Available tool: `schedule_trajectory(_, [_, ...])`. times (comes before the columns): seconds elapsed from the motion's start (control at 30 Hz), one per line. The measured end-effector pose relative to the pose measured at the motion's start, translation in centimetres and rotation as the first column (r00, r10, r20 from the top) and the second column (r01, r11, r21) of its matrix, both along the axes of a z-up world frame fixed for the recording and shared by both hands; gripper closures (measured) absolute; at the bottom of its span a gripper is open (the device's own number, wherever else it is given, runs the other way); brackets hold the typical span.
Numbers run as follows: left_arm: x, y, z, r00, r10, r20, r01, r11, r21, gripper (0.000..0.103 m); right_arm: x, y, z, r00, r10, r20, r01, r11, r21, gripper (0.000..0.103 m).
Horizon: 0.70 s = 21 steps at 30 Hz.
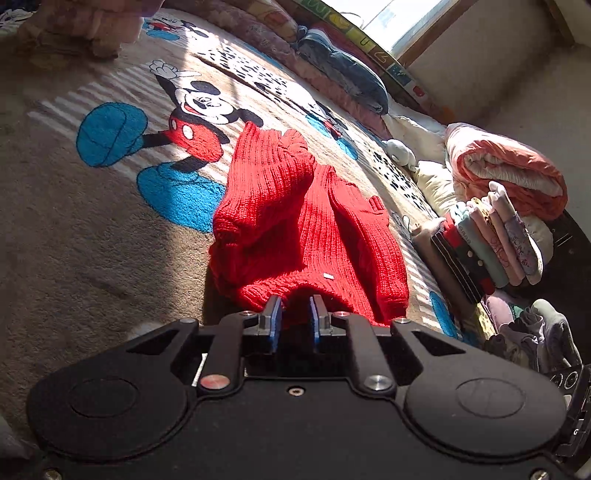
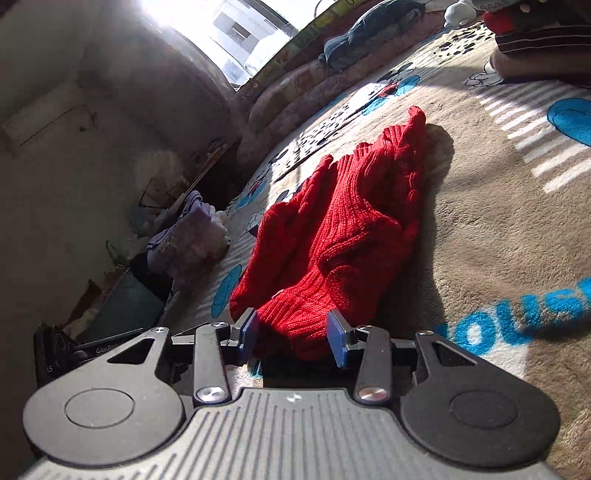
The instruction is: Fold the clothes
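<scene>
Red knit sweater [image 1: 310, 229] lay bunched on the cartoon-print blanket [image 1: 92, 206], directly ahead of both grippers. Left gripper [image 1: 295, 314] fingers stood spread at its near hem; right gripper [image 2: 293, 328] fingers straddled a fold, spread.

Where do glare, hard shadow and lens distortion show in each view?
Left wrist view: sunlight stripes the blanket and lights the red sweater; the window is blown out; straight edges bow. Right wrist view: the window flares white, the sweater casts a hard shadow rightward, and the wall curves.
</scene>
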<state>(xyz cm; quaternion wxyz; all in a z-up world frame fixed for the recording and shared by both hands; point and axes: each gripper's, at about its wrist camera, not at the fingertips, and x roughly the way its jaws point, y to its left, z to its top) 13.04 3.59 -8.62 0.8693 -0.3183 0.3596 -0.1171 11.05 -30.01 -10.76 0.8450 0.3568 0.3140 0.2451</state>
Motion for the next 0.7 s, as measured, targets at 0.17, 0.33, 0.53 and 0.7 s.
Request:
schedule_trajectory(0.17, [-0.9,2.6,-0.5,0.993,0.106,-0.051,-0.112,0.984,-0.136,0.043,-0.6,-1.5,-2.3,0.988,-0.120,-0.098,0.134,0.979,0.154,0.034])
schedule_trajectory(0.33, [1.2,2.5,-1.9,0.988,0.113,-0.103,-0.125,0.985,-0.118,0.043,0.8,-0.3,-4.3,0.971,-0.167,-0.171,0.198,0.963,0.183,0.034])
schedule_trajectory(0.53, [3.3,1.2,-4.9,0.979,0.112,-0.170,-0.138,0.979,-0.150,0.043,2.8,1.7,-6.3,0.949,-0.207,-0.240,0.257,0.946,0.199,0.056])
schedule_trajectory(0.7, [4.1,-0.7,-4.6,0.983,0.116,-0.145,-0.136,0.981,-0.136,0.076,3.7,3.2,-6.6,0.949,-0.213,-0.234,0.260,0.946,0.194,0.080])
